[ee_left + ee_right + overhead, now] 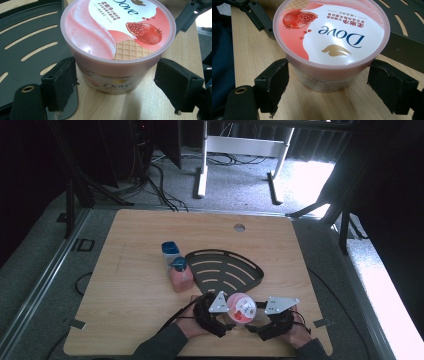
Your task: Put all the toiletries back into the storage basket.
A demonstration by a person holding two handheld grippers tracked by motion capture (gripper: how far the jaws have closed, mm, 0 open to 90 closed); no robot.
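On the far left of the table [125, 265], two bottles stand together: a clear one with a blue cap [170, 253] behind, and a pink one with a blue cap [180, 275] just in front of it. Right beside them lies a black slotted fan-shaped tray [225, 270].

Near the front edge, your left gripper [226, 324] sits at the left of the pink Dove tub [242, 307]. In the left gripper view its jaws are spread wide on either side of the tub [117, 45]; the left pad looks close against the tub wall, the right pad stands clear of it.

The tub stands upright on the wood, lid on, just in front of the tray's near edge.

Your right gripper [256, 326] comes in from the tub's right. In the right gripper view its jaws are also spread, flanking the tub [329, 42] without clamping it.
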